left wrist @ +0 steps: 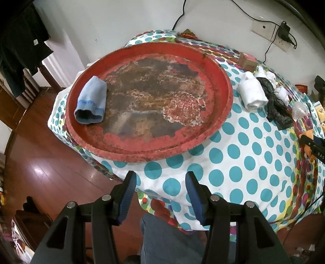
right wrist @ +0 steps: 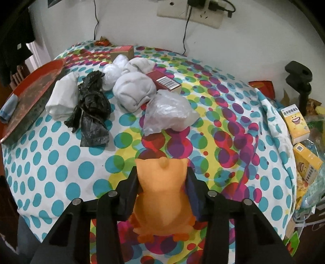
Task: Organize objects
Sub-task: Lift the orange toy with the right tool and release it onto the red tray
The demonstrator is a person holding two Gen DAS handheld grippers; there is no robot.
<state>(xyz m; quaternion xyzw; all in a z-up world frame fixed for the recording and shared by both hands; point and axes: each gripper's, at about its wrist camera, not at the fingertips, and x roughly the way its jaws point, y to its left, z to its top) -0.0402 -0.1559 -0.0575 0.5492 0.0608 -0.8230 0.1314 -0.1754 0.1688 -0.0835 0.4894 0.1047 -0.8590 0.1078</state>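
My right gripper [right wrist: 162, 178] is shut on an orange plush toy [right wrist: 162, 195], held over the dotted tablecloth. My left gripper [left wrist: 160, 182] is open and empty, hovering at the table's near edge in front of a worn red round tray [left wrist: 219, 67]. A rolled blue sock [left wrist: 91, 101] lies on the tray's left part. White rolled socks [right wrist: 134, 89], a folded white cloth [right wrist: 61, 97], a black plastic bag [right wrist: 91, 109] and a clear plastic bag [right wrist: 170, 113] lie in a cluster at the far side. The tray's rim shows in the right wrist view [right wrist: 26, 99].
A dark red box with a barcode [right wrist: 166, 81] and a brown box [right wrist: 121, 51] sit by the socks. Yellow boxes [right wrist: 296, 123] lie off the right edge. A black clamp stand [right wrist: 300, 81] rises at the right. Cables hang from wall sockets [right wrist: 189, 12]. Wooden floor [left wrist: 40, 162] lies left.
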